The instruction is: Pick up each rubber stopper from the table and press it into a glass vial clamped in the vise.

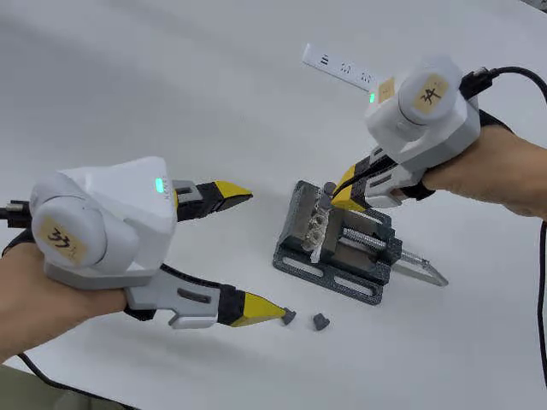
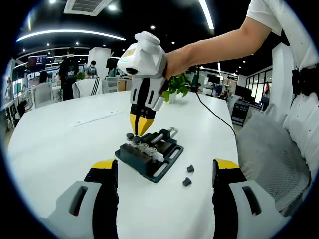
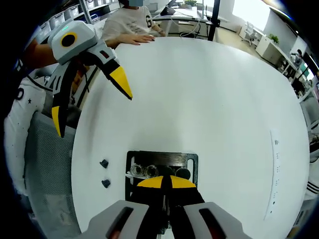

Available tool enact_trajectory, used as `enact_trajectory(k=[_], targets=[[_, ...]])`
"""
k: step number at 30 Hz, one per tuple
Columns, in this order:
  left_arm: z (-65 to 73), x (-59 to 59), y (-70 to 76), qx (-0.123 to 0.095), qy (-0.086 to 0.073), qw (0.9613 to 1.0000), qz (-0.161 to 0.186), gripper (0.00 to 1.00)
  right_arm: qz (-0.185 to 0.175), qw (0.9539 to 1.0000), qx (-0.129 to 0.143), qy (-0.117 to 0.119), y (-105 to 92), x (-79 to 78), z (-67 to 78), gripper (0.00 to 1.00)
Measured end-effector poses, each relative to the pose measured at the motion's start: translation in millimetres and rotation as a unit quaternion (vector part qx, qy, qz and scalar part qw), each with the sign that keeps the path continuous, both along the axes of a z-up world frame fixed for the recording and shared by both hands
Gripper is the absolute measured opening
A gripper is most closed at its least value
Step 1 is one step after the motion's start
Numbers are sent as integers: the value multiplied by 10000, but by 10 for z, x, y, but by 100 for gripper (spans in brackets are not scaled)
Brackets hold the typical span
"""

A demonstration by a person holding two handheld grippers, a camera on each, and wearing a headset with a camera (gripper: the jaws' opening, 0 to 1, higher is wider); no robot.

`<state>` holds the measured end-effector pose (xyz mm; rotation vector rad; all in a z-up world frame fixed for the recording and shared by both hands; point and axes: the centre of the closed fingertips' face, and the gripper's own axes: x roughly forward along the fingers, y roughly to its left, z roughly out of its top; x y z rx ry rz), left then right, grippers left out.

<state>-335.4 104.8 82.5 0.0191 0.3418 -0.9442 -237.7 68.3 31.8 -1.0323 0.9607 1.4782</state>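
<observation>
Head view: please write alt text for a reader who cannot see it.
The right gripper, fingers together, points down at vials in a dark vise on a white table. The left gripper is open beside two loose stoppers.

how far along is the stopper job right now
Partway. The vise holds glass vials: some already carry dark stoppers, two look open. The right tool, shut, sits over them. Two rubber stoppers wait by the open left tool.
</observation>
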Motion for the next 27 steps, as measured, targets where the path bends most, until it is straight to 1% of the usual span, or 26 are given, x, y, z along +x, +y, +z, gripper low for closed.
enact_trajectory(k=[4,15,21,23,27], targets=[[2,4,8,-10,7,10000,9,76,16,10000,0,-17,8,18,-16,0],[-15,2,15,-30,22,10000,2,75,77,9999,-94,-61,7,8,-15,0],[-20,13,17,-47,10,10000,0,75,311,9989,-264,-210,10,10,-29,0],[-19,13,12,-48,9,10000,-6,75,199,9993,-267,-144,5,29,-30,0],[-19,7,-5,-41,4,10000,-25,75,184,9995,-242,-98,-2,37,-37,0]])
